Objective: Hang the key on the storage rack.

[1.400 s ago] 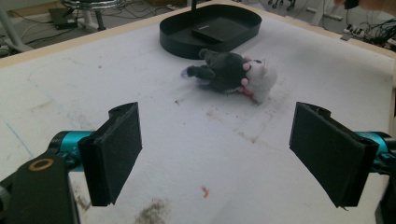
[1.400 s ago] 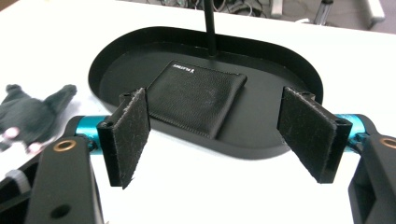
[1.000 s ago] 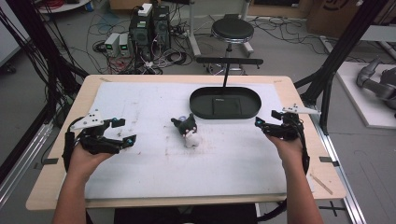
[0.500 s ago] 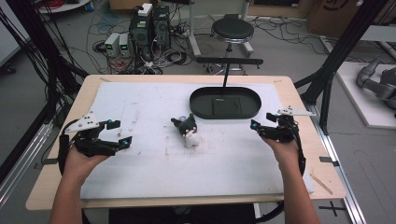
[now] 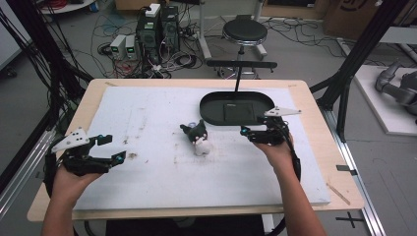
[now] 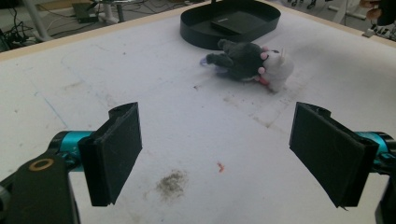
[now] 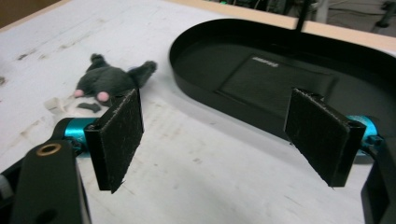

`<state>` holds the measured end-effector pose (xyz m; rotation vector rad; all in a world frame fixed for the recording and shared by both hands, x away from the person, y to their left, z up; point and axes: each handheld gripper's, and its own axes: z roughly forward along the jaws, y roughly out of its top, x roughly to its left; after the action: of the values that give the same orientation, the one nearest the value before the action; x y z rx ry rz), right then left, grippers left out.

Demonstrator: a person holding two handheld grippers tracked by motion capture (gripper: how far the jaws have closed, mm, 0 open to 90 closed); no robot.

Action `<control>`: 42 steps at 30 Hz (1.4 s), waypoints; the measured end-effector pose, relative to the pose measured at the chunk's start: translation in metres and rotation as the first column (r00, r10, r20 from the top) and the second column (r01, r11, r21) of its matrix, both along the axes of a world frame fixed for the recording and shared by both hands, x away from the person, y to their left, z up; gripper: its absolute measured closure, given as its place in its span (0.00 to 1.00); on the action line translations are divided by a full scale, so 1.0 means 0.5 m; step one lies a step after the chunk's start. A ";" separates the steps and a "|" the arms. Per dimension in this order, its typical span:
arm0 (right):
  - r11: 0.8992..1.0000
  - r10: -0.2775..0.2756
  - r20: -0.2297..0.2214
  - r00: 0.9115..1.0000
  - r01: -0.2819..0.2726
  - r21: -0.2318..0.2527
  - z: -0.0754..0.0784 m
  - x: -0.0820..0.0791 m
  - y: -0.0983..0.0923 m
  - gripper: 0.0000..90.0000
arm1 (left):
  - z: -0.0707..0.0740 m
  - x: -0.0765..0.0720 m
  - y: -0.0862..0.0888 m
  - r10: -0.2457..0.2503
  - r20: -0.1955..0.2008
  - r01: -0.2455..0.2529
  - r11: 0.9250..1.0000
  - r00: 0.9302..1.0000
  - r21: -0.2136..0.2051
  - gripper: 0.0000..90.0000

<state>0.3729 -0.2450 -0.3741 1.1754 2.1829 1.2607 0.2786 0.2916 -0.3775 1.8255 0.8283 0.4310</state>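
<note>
We work at a wooden table [image 5: 314,105] covered by a white mat [image 5: 147,118] that carries some dark smudges. Toward the far edge of the mat sits a black oval tray [image 5: 211,105], with only a flat dark panel in it. Our left gripper [image 5: 110,150] hangs over the near left part of the mat, well apart from the toy, its jaws spread wide with nothing between them. Our right gripper [image 5: 245,132] sits just in front of the tray's near rim, jaws likewise wide apart and holding nothing. The small black and white plush toy [image 5: 197,138] lies on its side mid-mat, near the tray, between both grippers.
</note>
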 end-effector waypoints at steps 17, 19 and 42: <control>0.984 0.149 -0.066 0.987 -0.155 -0.090 -0.015 0.042 0.212 0.23 | 0.008 -0.025 0.030 0.033 0.015 -0.033 0.999 0.999 -0.015 0.19; 0.982 0.150 -0.085 0.985 -0.159 -0.105 -0.022 0.047 0.230 0.23 | 0.010 -0.025 0.030 0.031 0.018 -0.031 0.999 0.999 -0.015 0.19; 0.970 0.102 -0.270 0.958 -0.156 -0.188 -0.107 0.089 0.333 0.39 | 0.011 -0.026 0.031 0.025 0.017 -0.025 1.000 1.000 -0.011 0.19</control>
<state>0.4172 -0.0787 -0.4276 1.1830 2.5473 0.9398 0.2656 0.3072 -0.3722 1.8005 0.8410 0.4569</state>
